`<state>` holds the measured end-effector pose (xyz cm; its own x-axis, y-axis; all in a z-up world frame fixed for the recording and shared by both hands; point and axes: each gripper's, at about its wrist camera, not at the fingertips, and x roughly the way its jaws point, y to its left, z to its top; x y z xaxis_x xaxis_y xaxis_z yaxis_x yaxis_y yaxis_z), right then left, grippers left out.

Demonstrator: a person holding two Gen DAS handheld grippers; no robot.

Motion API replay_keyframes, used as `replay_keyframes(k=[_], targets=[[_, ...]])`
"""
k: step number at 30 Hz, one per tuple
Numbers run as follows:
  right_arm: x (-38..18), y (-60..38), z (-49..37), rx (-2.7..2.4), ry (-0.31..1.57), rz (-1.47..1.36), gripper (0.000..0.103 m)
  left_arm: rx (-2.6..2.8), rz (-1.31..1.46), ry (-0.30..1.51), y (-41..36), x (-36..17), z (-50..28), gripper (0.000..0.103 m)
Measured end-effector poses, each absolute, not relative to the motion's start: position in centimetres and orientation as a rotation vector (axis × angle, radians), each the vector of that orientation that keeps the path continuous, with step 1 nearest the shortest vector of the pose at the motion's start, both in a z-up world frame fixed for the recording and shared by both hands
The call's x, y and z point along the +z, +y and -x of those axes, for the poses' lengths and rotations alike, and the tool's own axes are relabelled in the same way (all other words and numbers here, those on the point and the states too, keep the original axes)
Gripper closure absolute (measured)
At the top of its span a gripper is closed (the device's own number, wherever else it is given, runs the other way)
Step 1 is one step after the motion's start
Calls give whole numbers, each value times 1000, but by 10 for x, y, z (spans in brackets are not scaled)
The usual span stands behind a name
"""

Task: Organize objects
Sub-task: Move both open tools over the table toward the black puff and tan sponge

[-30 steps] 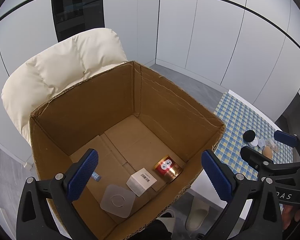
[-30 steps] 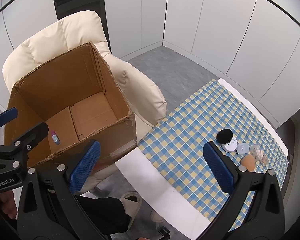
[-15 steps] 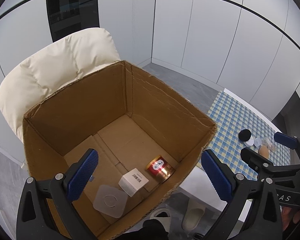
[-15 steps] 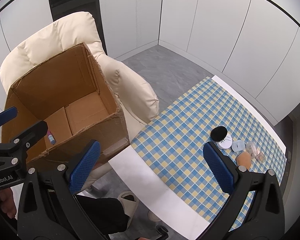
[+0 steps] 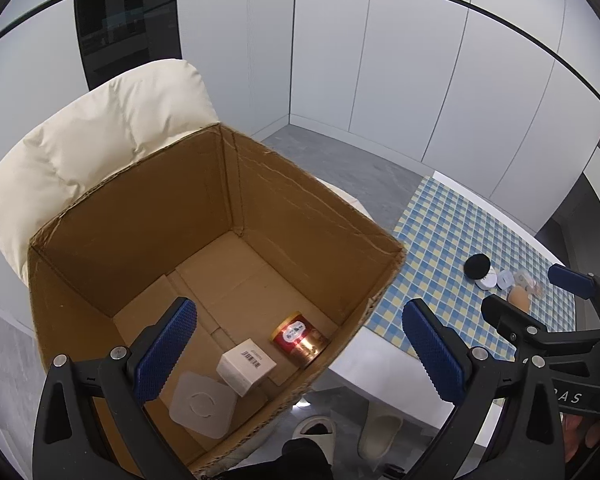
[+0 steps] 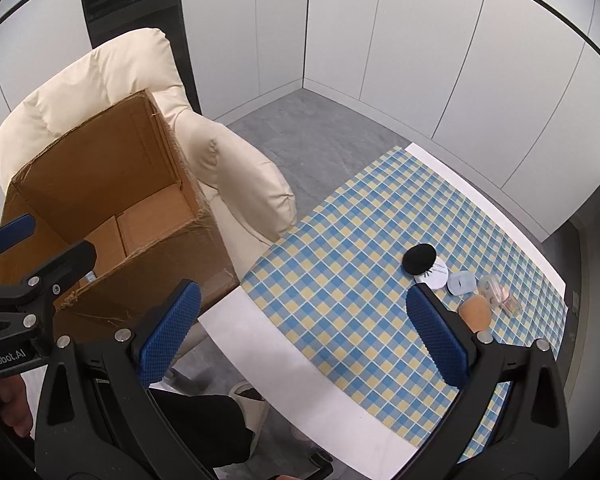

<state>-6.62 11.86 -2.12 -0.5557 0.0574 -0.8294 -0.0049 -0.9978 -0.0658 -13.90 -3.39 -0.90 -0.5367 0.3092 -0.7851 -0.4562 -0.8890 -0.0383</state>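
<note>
Both views have drifted since a second ago: the cardboard box (image 5: 204, 264) sits lower and further left in the left wrist view, and more of the checked tablecloth (image 6: 364, 240) shows in the right wrist view; nothing in the box or on the table appears to have shifted. The left gripper (image 5: 300, 356) hangs over the box with its jaws spread wide and nothing between them; the right gripper (image 6: 304, 332) hovers above the near table edge, likewise released and empty. Already in the box lie a red tin (image 5: 298, 338), a white carton (image 5: 246, 366) and a translucent square lid (image 5: 202, 404). Left to gather, I judge, is the cluster on the cloth's far side: a black puff (image 6: 419, 258) lying partly over a white round case (image 6: 434, 274), a pale blue case (image 6: 462, 283), a tan sponge (image 6: 475, 312) and a clear packet (image 6: 498, 294), all close together. These look light; the sponge and puff should squash, so a gentle pinch across the middle suits them; the cases look stiff and smooth, likely slippery, best gripped across their rims; the packet seems flimsy and crowded.
</note>
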Motion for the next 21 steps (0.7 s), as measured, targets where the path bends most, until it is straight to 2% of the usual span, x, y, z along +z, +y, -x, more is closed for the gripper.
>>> replay_keyframes(k=[21], targets=[[-23,154,56,2694,-38,1444,0,2362,1157,271,0,-9,130,0]])
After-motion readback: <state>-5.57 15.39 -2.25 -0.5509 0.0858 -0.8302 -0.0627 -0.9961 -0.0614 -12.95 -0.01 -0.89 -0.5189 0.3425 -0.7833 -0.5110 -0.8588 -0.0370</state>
